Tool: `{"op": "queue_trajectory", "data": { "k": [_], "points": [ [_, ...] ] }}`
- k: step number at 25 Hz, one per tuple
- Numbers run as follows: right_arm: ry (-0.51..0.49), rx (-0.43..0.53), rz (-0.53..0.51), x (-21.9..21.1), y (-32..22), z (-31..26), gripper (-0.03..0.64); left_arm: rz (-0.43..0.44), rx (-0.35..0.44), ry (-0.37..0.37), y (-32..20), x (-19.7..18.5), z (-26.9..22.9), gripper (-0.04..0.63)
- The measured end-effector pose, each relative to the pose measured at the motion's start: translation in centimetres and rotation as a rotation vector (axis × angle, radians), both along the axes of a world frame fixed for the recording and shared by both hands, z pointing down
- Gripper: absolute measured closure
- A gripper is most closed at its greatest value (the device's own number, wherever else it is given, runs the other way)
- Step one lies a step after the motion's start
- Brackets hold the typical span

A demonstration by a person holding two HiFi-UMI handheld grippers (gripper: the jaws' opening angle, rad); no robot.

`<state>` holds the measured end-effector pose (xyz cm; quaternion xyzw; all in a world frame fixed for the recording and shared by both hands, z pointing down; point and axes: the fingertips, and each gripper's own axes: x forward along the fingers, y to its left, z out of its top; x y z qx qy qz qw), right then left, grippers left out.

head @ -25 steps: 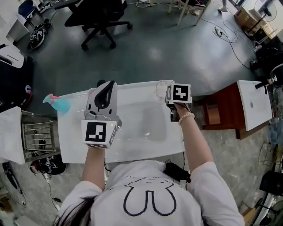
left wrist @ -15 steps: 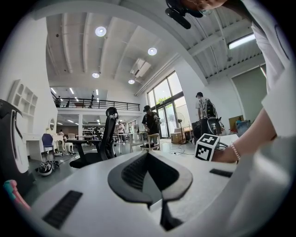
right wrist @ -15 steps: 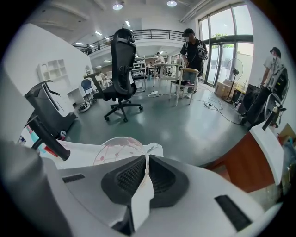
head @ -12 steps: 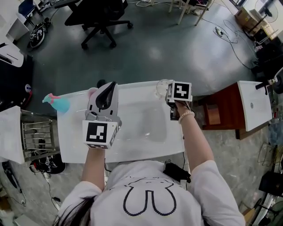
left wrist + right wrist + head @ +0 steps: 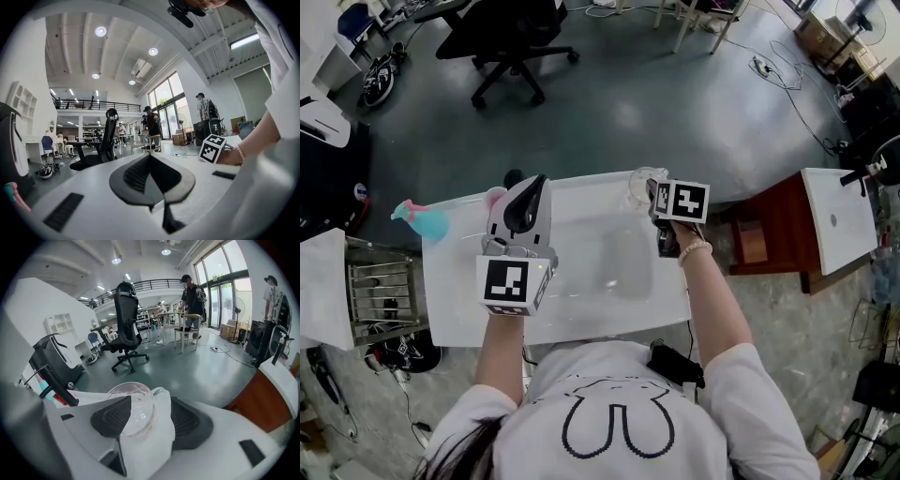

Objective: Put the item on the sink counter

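A clear glass bowl (image 5: 641,187) stands on the far right corner of the white sink counter (image 5: 581,322). In the right gripper view the bowl (image 5: 134,412) lies between the dark pads. The left pad overlaps it, while bare white counter shows between it and the right pad. My right gripper (image 5: 652,191) is at that corner, and its jaws are opening around the bowl. My left gripper (image 5: 533,179) hovers over the basin's left side, pointing away from me. It is shut (image 5: 150,157) with nothing in it.
A teal spray bottle (image 5: 423,221) with a pink trigger lies at the counter's far left, and a pink object (image 5: 495,197) is beside the left gripper. A wire rack (image 5: 380,286) stands to the left, a reddish-brown stand (image 5: 764,239) to the right, and an office chair (image 5: 511,33) beyond.
The right gripper's marker cube has shifted slightly right and tilted. The glass bowl stays at the counter corner. The left gripper has not moved.
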<state>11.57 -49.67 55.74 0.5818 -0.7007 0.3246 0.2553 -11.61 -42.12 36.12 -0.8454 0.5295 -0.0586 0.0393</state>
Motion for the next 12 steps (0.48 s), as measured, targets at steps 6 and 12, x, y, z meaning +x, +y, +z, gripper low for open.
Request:
{"op": "queue_trajectory", "data": {
  "k": [6, 12],
  "points": [
    [-0.013, 0.102, -0.022, 0.1, 1.3, -2.6, 0.351, -0.007, 0.021, 0.007, 1.2, 0.5, -0.8, 0.586],
    [-0.009, 0.199, -0.069, 0.0, 3.9, -5.9, 0.353, -0.003, 0.043, 0.019, 3.1, 1.4, -1.7, 0.586]
  ]
}}
